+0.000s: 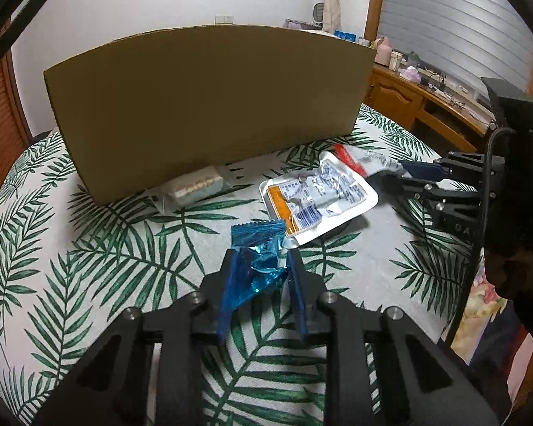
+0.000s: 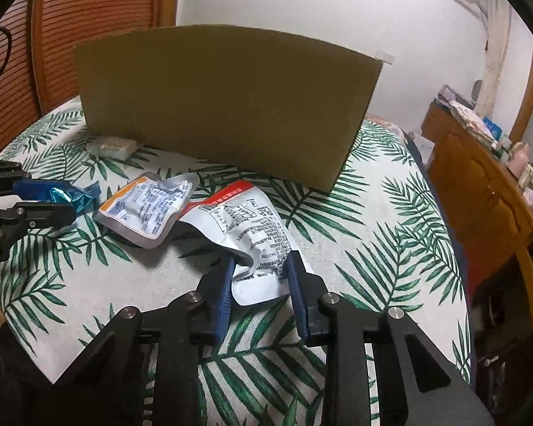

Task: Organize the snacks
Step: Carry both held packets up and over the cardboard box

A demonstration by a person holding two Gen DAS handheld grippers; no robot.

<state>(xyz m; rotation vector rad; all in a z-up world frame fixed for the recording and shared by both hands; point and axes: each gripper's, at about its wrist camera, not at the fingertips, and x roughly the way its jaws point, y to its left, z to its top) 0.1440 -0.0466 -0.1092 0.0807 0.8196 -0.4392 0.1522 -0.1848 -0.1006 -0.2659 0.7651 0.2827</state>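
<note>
**A:** What does your left wrist camera show?

**B:** My left gripper (image 1: 261, 269) is closed on a crinkled blue foil packet (image 1: 257, 248); both blue pads press its sides, and its crimped end fans out past my fingertips. It sits low over the leaf-print tablecloth (image 1: 89, 248). Just ahead lies a silver pouch with an orange edge (image 1: 318, 200), printed side up, its near corner almost touching the blue foil. Behind it stands the cardboard box (image 1: 206, 103), upright, with a pale wrapped snack bar (image 1: 195, 186) lying against its foot. To the right, my right gripper (image 1: 387, 170) reaches in sideways and clamps the end of a white pouch with a red strip (image 1: 355, 158).

**A:** And the right wrist camera?

**B:** Here my right gripper (image 2: 261, 273) has its fingers shut on the lower end of that white pouch with a red strip (image 2: 241, 223). The pouch is crumpled, text side up, stretching away from me toward the cardboard box (image 2: 227, 99). Its upper left edge overlaps the silver pouch with an orange edge (image 2: 149, 206), which rests on the leaf-print tablecloth (image 2: 373, 230). Further left, my left gripper (image 2: 57, 200) comes in from the frame edge, pinching the blue foil packet (image 2: 67, 193) beside the silver pouch. The pale wrapped snack bar (image 2: 113, 147) lies at the box's left corner. A wooden cabinet (image 2: 479, 195) stands off to the right, beyond the table.
</note>
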